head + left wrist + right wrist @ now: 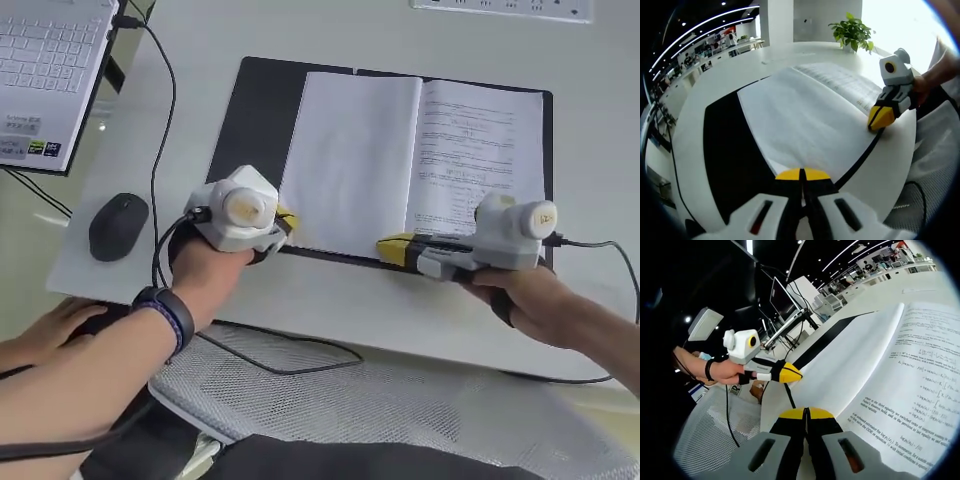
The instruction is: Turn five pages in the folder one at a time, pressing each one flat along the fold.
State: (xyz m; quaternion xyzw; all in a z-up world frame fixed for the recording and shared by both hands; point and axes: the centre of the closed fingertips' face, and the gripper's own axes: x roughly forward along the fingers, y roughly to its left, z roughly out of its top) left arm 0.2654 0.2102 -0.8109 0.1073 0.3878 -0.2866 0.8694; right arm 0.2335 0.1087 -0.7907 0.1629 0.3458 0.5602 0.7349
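- Firstly, at the far left of the head view, a laptop [50, 70] and a dark mouse [118, 225] sit on the white table [200, 40], well apart from the work.
- Next comes the left gripper [285, 222]. Its jaws are pressed together with nothing between them. The yellow tips lie at the lower left corner of the blank page [350, 160], though actual contact cannot be told. In its own view the tips meet in a thin seam.
- The folder [255, 110] lies open and flat on the table. A strip of its black cover is bare to the left of the paper. The blank page is on the left, the printed page [480, 150] on the right, and the fold runs between them.
- The right gripper [392, 248] is likewise closed and empty. It is held low at the bottom edge of the sheets, just beside the foot of the fold.
- As for handling, the sheets look thin, light and floppy, and they bow up a little toward the fold.
- A sheet is probably best taken at the free lower outer corner of the printed page, pinched lightly so that only one comes up. Neighbouring sheets may cling and lift with it.
- Paper creases easily, so pressing it flat likely calls for a gentle sweep of closed tips along the fold rather than a hard push.
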